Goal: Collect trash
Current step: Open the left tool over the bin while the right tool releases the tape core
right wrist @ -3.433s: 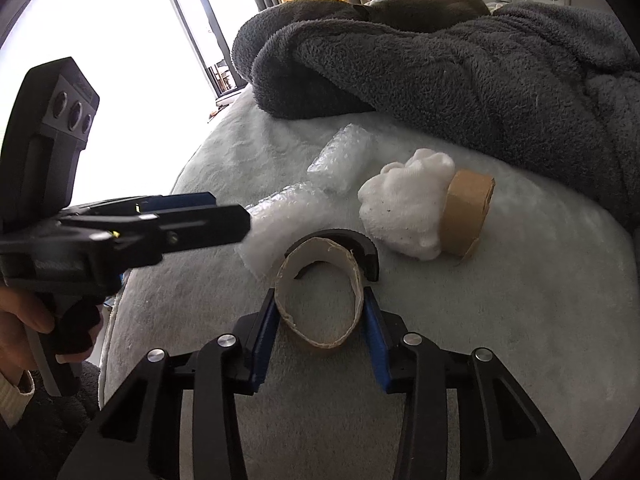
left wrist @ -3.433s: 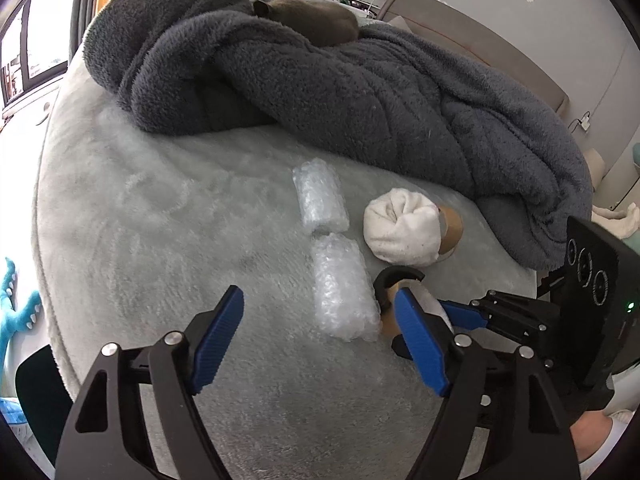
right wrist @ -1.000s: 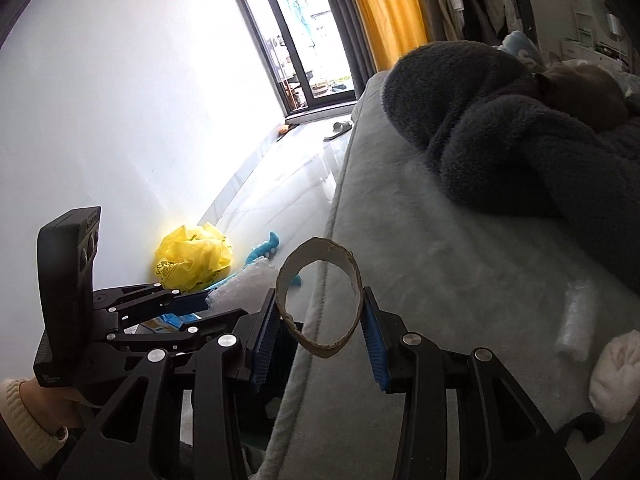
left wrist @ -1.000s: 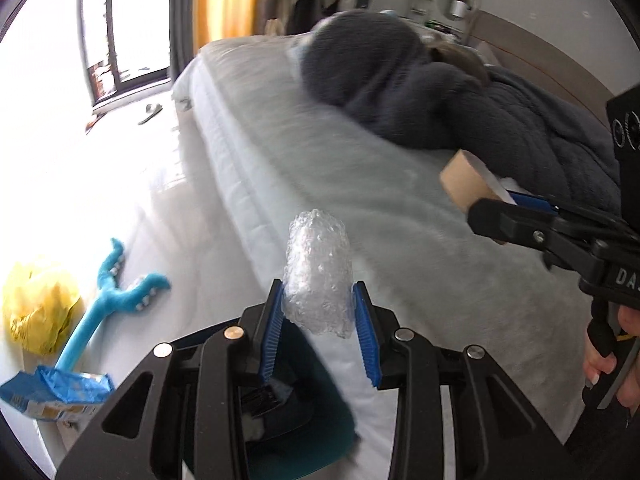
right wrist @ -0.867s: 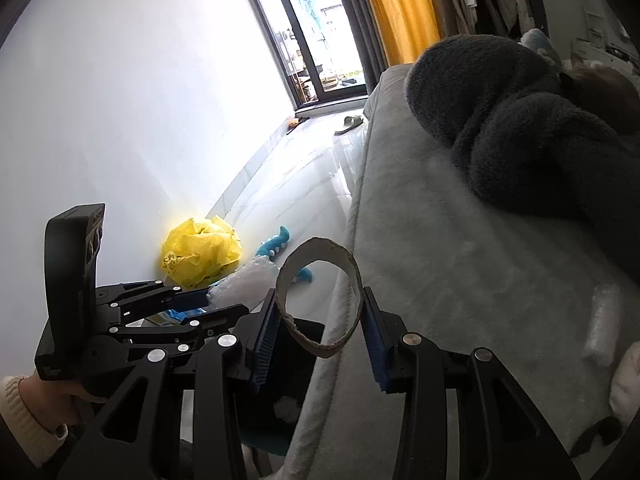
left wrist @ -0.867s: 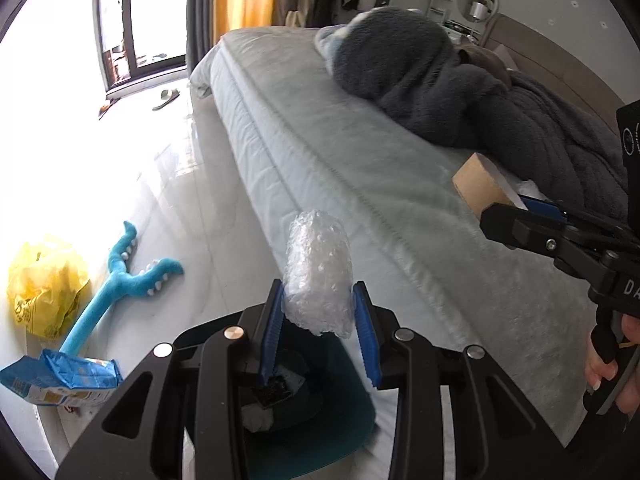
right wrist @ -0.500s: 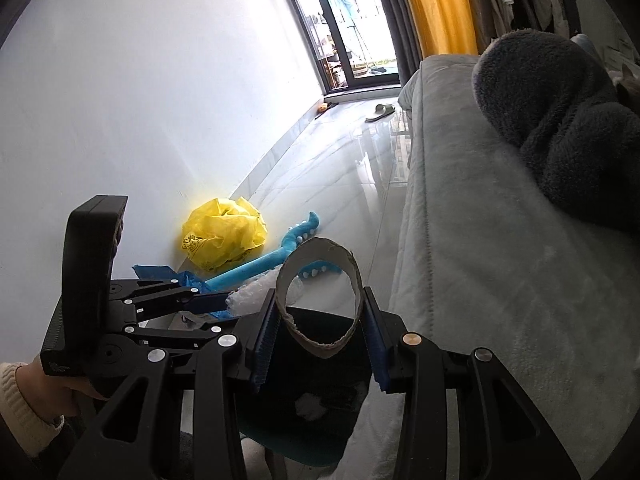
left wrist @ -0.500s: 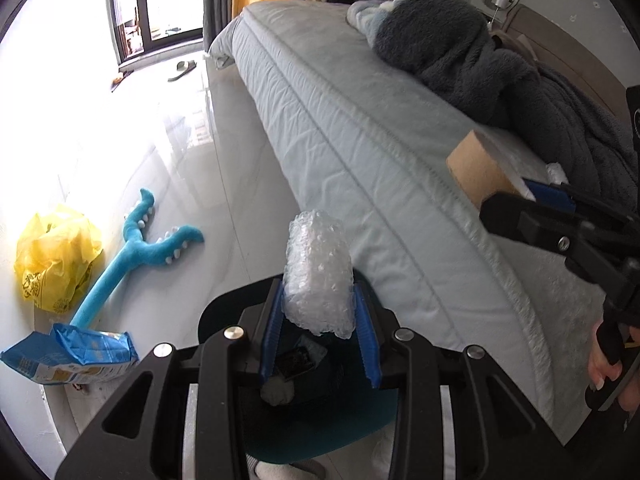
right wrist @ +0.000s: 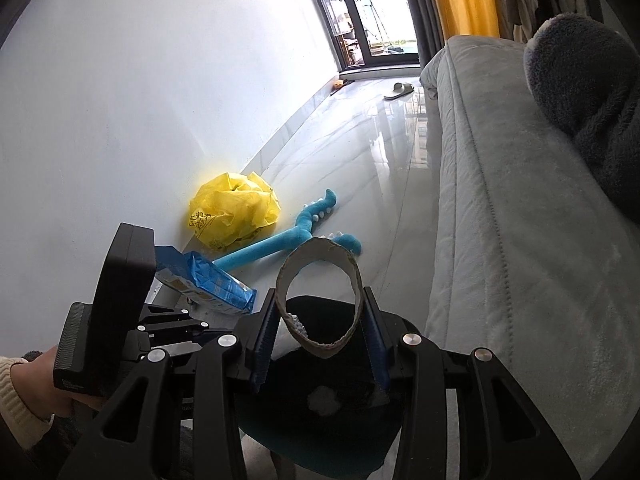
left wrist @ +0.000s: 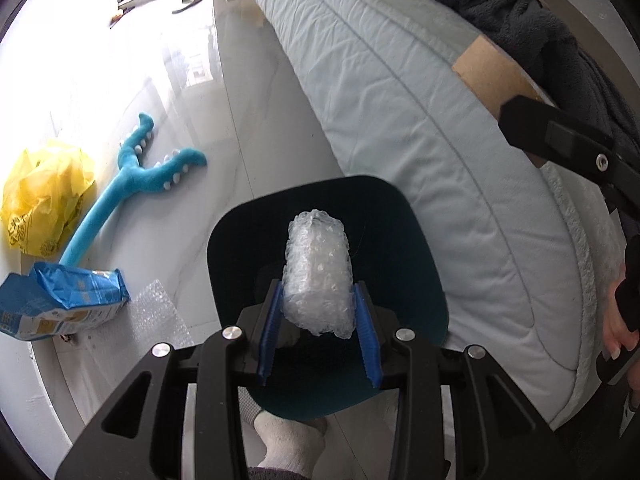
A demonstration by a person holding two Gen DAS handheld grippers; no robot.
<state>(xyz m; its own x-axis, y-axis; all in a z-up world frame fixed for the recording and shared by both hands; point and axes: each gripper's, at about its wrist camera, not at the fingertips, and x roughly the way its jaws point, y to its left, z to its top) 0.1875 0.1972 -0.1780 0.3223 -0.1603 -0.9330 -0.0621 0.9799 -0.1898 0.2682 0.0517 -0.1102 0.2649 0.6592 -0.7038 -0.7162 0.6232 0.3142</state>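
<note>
Writing unreadable; left hand-held gripper (left wrist: 318,316) clamps bubble wrap (left wrist: 318,272), right (right wrist: 320,340) cardboard ring (right wrist: 320,292).

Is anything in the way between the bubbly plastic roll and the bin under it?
Nothing visible blocks it. The left gripper holds the bubble wrap roll right above the open teal bin, with only air below. The right gripper holds its cardboard ring off to the side.

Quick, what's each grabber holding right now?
Left gripper: shut on the bubble wrap roll.
Right gripper: shut on the cardboard ring.
</note>
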